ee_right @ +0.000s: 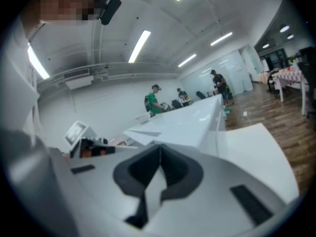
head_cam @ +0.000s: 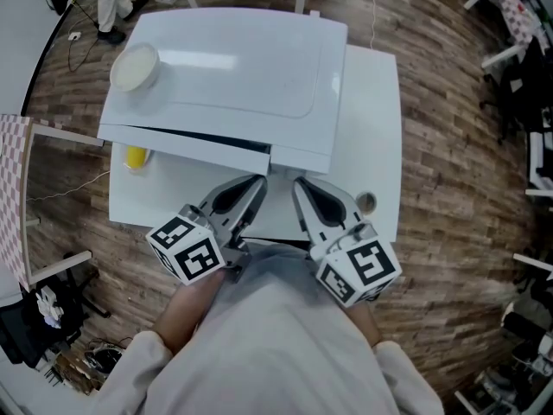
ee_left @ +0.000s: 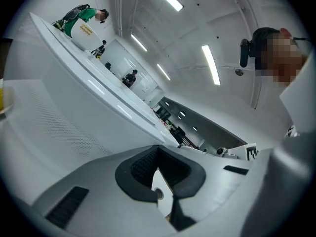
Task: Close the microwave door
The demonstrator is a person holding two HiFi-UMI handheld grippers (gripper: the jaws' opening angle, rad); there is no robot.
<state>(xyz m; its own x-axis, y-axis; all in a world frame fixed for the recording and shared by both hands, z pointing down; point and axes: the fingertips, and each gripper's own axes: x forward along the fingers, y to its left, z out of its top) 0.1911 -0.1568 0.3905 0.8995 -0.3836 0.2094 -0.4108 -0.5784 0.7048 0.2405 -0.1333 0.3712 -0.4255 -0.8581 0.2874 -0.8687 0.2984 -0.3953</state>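
Observation:
A white microwave (head_cam: 233, 67) stands on a white table (head_cam: 376, 119), seen from above. Its door (head_cam: 186, 152) is on the front left and looks slightly ajar, with a dark gap along its top edge. My left gripper (head_cam: 257, 182) is held close to my body, pointing at the door's right end, shut and empty. My right gripper (head_cam: 299, 185) sits beside it, below the front right panel, also shut and empty. In the left gripper view the gripper (ee_left: 158, 149) faces the microwave's white face (ee_left: 74, 112). In the right gripper view the gripper (ee_right: 159, 149) points past the microwave (ee_right: 192, 122).
A round white bowl (head_cam: 136, 66) rests on the microwave's top left corner. A yellow object (head_cam: 136, 156) lies on the table under the door's left end. A small round item (head_cam: 366, 202) sits near the table's front right. Wooden floor surrounds the table.

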